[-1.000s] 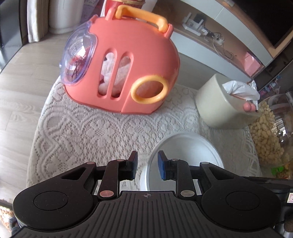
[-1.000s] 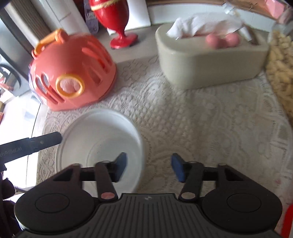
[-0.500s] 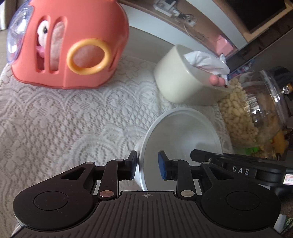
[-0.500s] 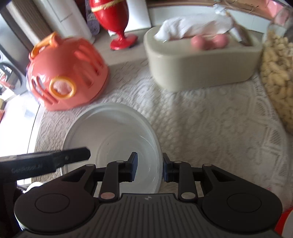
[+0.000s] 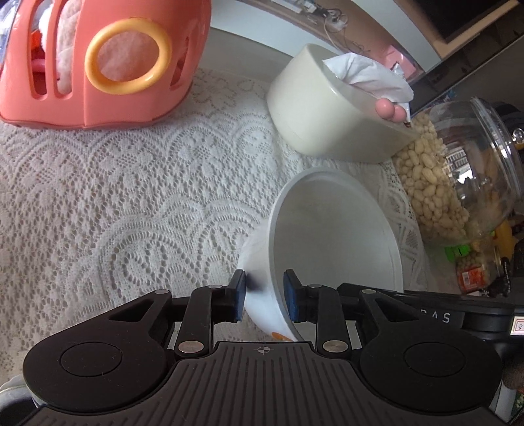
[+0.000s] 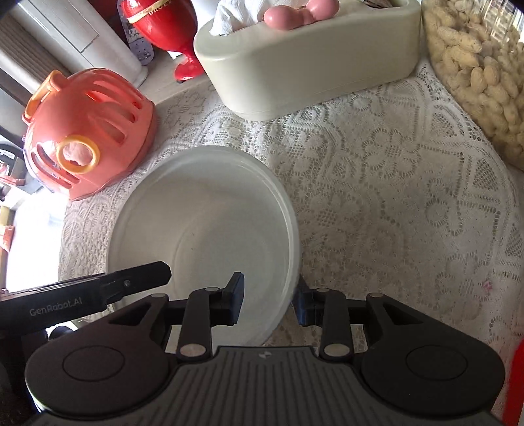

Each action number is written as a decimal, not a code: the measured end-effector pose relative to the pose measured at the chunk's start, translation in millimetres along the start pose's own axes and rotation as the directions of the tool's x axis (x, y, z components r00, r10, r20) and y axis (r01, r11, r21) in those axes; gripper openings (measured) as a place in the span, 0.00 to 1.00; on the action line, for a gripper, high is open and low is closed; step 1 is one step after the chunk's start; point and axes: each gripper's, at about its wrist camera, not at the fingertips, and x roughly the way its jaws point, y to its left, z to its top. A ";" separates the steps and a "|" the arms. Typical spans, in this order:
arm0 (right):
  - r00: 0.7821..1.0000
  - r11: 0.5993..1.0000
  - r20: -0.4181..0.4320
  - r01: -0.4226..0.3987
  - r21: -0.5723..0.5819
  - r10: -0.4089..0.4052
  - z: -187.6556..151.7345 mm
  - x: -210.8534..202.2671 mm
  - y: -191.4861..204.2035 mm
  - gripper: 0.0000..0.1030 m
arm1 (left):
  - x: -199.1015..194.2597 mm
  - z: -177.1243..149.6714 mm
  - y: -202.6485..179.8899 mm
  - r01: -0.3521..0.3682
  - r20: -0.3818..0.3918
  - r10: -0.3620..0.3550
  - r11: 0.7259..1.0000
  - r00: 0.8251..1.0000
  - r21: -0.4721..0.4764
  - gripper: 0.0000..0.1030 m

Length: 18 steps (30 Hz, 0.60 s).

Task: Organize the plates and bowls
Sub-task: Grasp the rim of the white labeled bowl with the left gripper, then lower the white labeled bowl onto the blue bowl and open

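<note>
A white bowl is tilted above the lace tablecloth. My left gripper is shut on its near rim, one pad inside and one outside. In the right wrist view the same bowl fills the middle. My right gripper straddles its right rim, jaws a little apart from the wall. The left gripper's finger shows at the bowl's left edge.
A coral toy carrier stands at the far left. A cream tissue box with pink knobs sits behind the bowl. A glass jar of peanuts stands at the right. A red vase stands beyond the cloth.
My left gripper has lifted and tilted the bowl toward the right. My right gripper closed near the rim, then widened slightly around it and moved closer.
</note>
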 end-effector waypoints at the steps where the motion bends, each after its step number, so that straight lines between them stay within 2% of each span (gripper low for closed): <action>1: 1.000 1.000 0.010 -0.005 0.000 0.005 -0.7 0.7 0.8 0.31 | -1.0 -0.8 1.2 0.003 0.017 -0.003 1.000 1.000 -0.014 0.25; 5: 0.999 1.000 0.047 0.012 -0.007 -0.011 -5.9 -15.4 3.2 0.31 | -12.4 -6.2 2.4 0.089 0.064 -0.085 0.995 0.994 -0.055 0.25; 8: 0.989 0.997 0.145 0.049 -0.059 -0.040 -15.0 -51.0 8.8 0.31 | -43.8 -10.8 -13.0 0.169 0.095 -0.166 0.985 0.982 -0.027 0.25; 10: 0.977 0.994 0.209 0.061 -0.086 -0.042 -27.3 -82.7 12.0 0.31 | -72.0 -21.9 -29.5 0.203 0.083 -0.203 0.979 0.976 0.011 0.26; 13: 0.959 0.987 0.283 0.072 -0.142 -0.029 -53.5 -128.4 15.2 0.32 | -109.7 -46.4 -58.5 0.205 0.086 -0.213 0.975 0.973 0.086 0.29; 15: 0.952 0.981 0.307 0.071 -0.179 -0.013 -71.9 -148.2 14.1 0.39 | -127.1 -61.4 -77.1 0.167 0.085 -0.179 0.976 0.980 0.139 0.33; 18: 0.959 0.980 0.281 0.037 -0.194 0.019 -90.4 -156.4 6.0 0.40 | -133.3 -79.7 -89.9 0.117 0.032 -0.125 0.976 0.992 0.184 0.35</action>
